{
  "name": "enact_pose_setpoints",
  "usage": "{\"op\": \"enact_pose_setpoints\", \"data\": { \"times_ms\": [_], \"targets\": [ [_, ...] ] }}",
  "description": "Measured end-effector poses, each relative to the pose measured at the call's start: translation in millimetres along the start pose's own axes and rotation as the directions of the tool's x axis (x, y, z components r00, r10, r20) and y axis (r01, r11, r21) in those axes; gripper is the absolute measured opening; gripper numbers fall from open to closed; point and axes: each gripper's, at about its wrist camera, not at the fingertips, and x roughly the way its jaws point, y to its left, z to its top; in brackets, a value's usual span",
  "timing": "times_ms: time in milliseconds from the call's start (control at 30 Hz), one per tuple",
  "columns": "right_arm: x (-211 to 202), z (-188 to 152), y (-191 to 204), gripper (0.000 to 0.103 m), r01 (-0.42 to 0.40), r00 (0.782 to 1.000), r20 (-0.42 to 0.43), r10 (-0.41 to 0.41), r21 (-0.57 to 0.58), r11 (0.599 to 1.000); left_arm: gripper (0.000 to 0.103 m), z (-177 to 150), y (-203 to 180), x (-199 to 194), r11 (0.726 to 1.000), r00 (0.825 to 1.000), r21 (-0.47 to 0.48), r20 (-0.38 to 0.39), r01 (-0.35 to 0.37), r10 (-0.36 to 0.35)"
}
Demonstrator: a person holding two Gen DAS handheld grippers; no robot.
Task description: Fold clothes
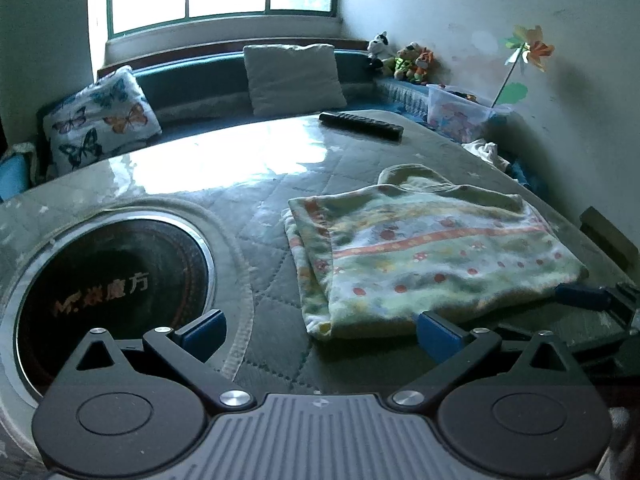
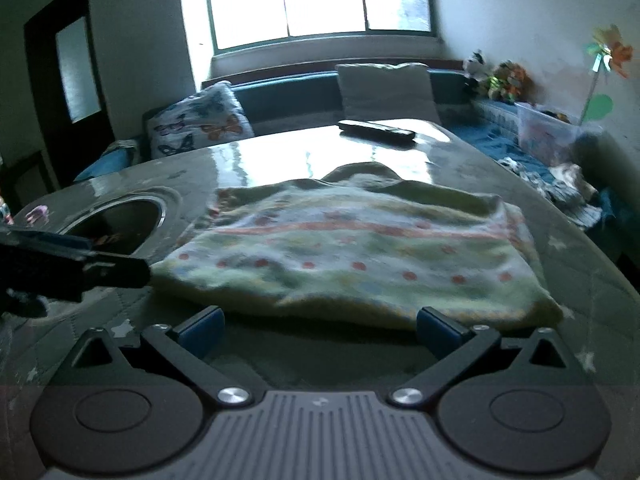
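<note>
We are holding both grippers, left (image 1: 320, 334) and right (image 2: 320, 330), spread wide and empty at the near edge of the garment (image 2: 352, 256). It is lying doubled over on the table (image 1: 248, 184), layers stacked; beyond, a remote (image 1: 360, 125) is sitting far off.

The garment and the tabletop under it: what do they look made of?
Garment: soft printed fabric, probably knit or fleece, matte; it lies in limp folds. Tabletop: quilted padding under what seems a clear glossy sheet; stitch lines show and window glare reflects off it.
</note>
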Motion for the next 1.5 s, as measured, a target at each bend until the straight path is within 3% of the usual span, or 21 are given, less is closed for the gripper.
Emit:
{"op": "enact_pose_setpoints", "data": {
  "times_ms": [167,600,1500],
  "targets": [
    [-2,-2,-5,0.103,0.055,0.998,-0.020,-0.054,0.038,0.998,0.103,-6,-8,-6,0.999,1.000,0.038,0.028,0.004,-0.005],
    [-4,-5,-7,0.103,0.124,0.992,-0.040,-0.122,0.061,0.990,0.103,-18,-16,-3,0.999,0.999,0.038,-0.026,0.037,-0.036],
    [-7,-3,-5,0.103,0.152,0.988,-0.047,-0.150,0.068,0.986,0.103,-29,-25,-5,0.996,0.996,0.048,-0.058,0.071,-0.068]
  ]
}}
